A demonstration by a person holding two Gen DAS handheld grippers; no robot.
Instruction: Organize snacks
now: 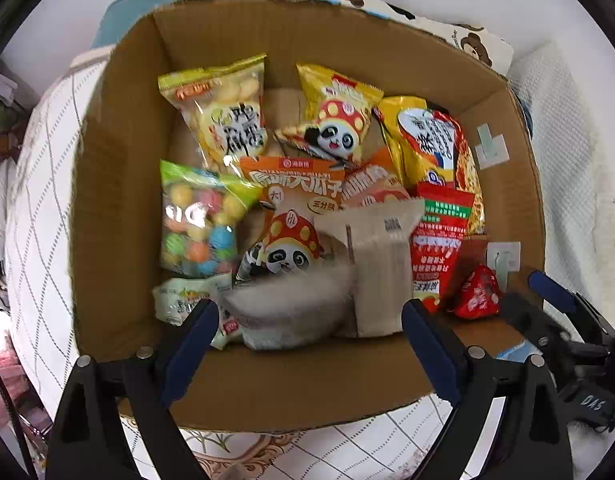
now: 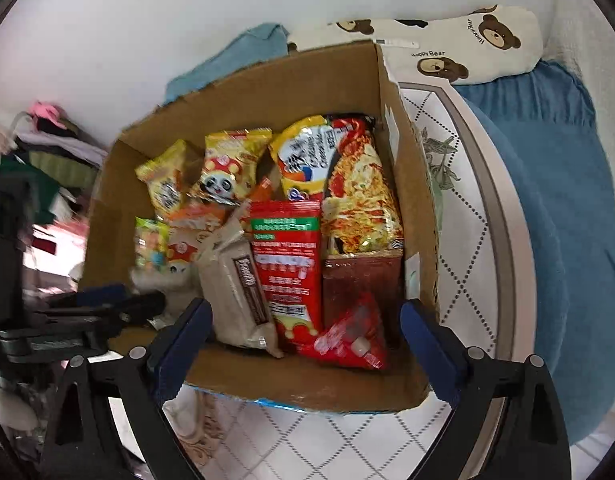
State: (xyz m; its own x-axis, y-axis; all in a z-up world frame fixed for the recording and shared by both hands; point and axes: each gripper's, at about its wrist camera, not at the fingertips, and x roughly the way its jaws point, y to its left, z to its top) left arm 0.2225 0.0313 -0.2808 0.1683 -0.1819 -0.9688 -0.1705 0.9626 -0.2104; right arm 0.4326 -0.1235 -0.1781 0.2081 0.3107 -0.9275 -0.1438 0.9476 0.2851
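Observation:
A cardboard box [image 1: 119, 208] holds several snack packs: a yellow biscuit bag [image 1: 227, 116], panda bags [image 1: 335, 120], a bag of coloured candy balls [image 1: 195, 224], a red pack [image 1: 439, 240], noodle packs [image 1: 435, 144], a beige wrapped bar [image 1: 383, 272] and a small red pouch [image 1: 477, 298]. My left gripper [image 1: 311, 344] is open and empty over the box's near side. My right gripper [image 2: 303, 340] is open and empty above the red pouch [image 2: 353, 340] and beige bar [image 2: 239, 292]. The box wall also shows in the right wrist view [image 2: 267, 92].
The box sits on a white quilted bed cover [image 2: 459, 248]. A bear-print pillow [image 2: 447, 52], a teal cloth [image 2: 235, 60] and a blue blanket [image 2: 555, 184] lie behind and right. Clothes are piled at the left [image 2: 47, 140].

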